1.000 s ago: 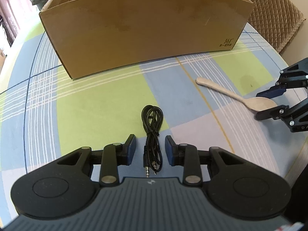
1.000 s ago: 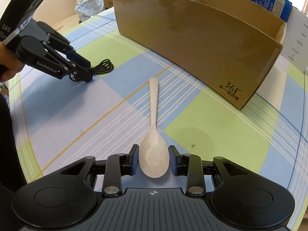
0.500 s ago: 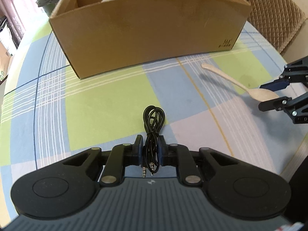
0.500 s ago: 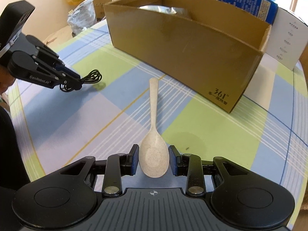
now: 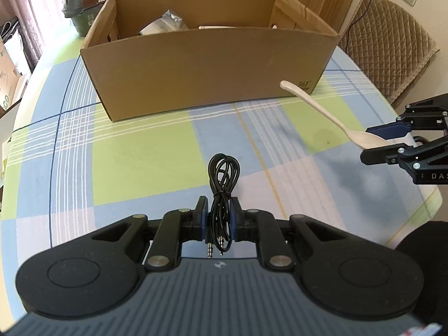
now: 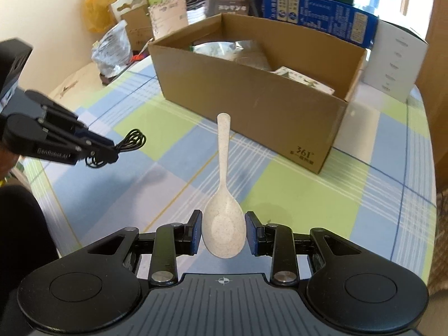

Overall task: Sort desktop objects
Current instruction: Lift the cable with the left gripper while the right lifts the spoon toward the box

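Checked tablecloth (image 5: 134, 154) open before cardboard box (image 5: 212, 78), left gripper (image 5: 219, 218) clamping coiled cable (image 5: 224, 173), right gripper (image 6: 223, 233) pinching spoon (image 6: 223, 218).

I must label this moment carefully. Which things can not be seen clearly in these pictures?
- Contents of the cardboard box: left wrist view, mostly behind its front wall.
- Small print under the box logo: right wrist view, too small.
- Pads gripping the spoon: left wrist view, right gripper cut by the edge.

"361°" on cardboard box (image 6: 305, 154); "GenRobot.AI" on left gripper (image 6: 112, 151).
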The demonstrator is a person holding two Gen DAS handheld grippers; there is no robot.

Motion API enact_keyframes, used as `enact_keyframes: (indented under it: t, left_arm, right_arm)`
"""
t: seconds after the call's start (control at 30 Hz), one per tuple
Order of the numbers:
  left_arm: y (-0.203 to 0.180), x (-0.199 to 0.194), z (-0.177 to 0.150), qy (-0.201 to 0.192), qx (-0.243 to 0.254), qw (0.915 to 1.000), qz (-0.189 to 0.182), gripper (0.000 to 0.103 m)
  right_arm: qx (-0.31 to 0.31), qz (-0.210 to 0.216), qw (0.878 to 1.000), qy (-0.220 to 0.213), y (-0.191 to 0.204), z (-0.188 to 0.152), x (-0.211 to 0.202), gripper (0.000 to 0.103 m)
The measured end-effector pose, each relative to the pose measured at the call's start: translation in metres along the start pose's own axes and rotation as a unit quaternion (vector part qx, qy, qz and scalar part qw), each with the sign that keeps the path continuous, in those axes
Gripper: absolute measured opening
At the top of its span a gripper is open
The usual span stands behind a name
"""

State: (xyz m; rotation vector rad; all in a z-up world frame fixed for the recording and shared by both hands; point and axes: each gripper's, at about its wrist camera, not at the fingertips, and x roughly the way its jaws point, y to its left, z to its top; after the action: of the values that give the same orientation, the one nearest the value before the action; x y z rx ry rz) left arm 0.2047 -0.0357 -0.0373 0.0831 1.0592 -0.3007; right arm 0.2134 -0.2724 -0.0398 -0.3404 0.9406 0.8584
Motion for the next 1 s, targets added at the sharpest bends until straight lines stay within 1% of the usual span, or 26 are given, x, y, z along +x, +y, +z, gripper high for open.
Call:
enact_keyframes:
  t: [0.4, 1.0]
  left_arm:
    - [-0.016, -0.03, 0.002, -0.015, -0.009, 0.9998, 0.002, 0.012]
    - [-0.027, -0.054, 0.009, -0.033, -0.001, 0.9995, 0.006, 0.012]
  right_arm:
    - [0.044, -0.019, 0.999, -0.013, 0.003, 0.006, -0.036, 0.03]
    - [0.041, -0.029, 0.998, -0.032, 0.011, 0.012, -0.057, 0.03]
